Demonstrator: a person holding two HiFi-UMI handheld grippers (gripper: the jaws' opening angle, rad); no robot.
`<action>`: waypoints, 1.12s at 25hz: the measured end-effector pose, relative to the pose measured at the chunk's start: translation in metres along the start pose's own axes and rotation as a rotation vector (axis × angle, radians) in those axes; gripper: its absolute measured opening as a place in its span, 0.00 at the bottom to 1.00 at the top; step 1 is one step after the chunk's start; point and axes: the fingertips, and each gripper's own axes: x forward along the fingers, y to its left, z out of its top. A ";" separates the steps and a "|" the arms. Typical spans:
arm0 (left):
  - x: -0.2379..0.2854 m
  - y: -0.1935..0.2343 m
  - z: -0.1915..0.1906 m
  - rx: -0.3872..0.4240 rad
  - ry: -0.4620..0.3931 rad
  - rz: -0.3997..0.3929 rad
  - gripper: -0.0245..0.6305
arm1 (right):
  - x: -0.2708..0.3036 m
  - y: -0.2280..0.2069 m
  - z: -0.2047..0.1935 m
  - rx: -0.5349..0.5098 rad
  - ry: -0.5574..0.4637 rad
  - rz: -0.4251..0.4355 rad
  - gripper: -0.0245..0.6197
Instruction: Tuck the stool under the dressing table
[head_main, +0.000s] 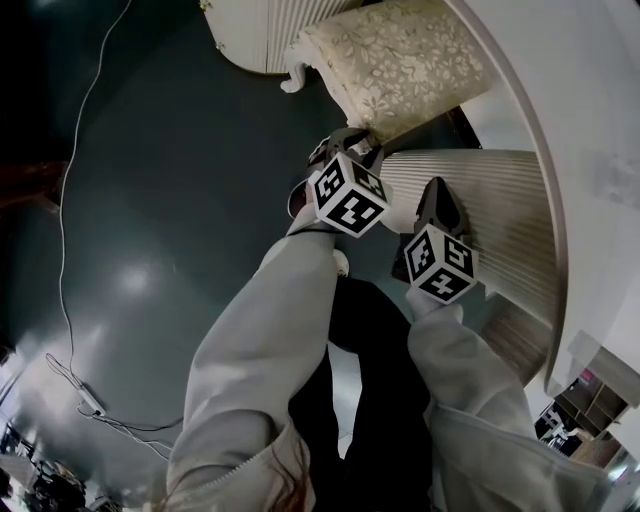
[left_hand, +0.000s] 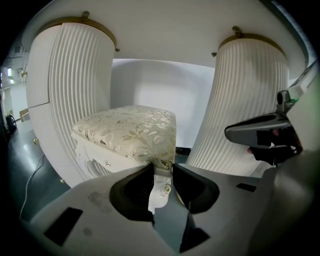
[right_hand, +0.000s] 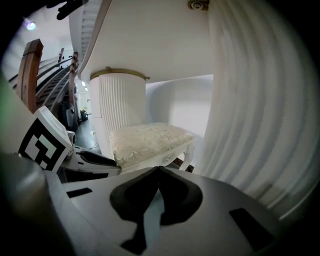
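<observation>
The stool (head_main: 400, 60), white with a floral cushion, stands in the knee gap of the white dressing table (head_main: 590, 150), between its two ribbed pedestals (left_hand: 80, 90) (left_hand: 250, 100). My left gripper (left_hand: 162, 167) is closed around the stool's near corner leg (left_hand: 160, 190), just under the cushion (left_hand: 130, 132); in the head view the left gripper (head_main: 345, 140) meets the stool's near corner. My right gripper (right_hand: 158, 169) is shut with nothing in it, hanging beside the right pedestal (right_hand: 260, 110), a little short of the stool (right_hand: 150, 140). From above, the right gripper (head_main: 437, 190) overlaps that pedestal.
Dark glossy floor (head_main: 150, 200) spreads to the left, with a thin cable (head_main: 65, 250) and a power strip (head_main: 90, 405) on it. The person's sleeves and legs fill the lower middle of the head view. A wooden post (right_hand: 30, 75) stands far left in the right gripper view.
</observation>
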 end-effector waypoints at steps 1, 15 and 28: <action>-0.002 -0.001 0.000 0.004 -0.007 -0.007 0.23 | -0.003 0.000 0.000 0.000 -0.001 -0.005 0.12; -0.099 0.022 -0.008 0.010 -0.054 0.058 0.09 | -0.053 0.033 0.022 -0.020 0.055 0.017 0.12; -0.200 0.050 0.000 -0.055 -0.050 0.158 0.06 | -0.090 0.045 0.050 -0.059 0.085 0.044 0.12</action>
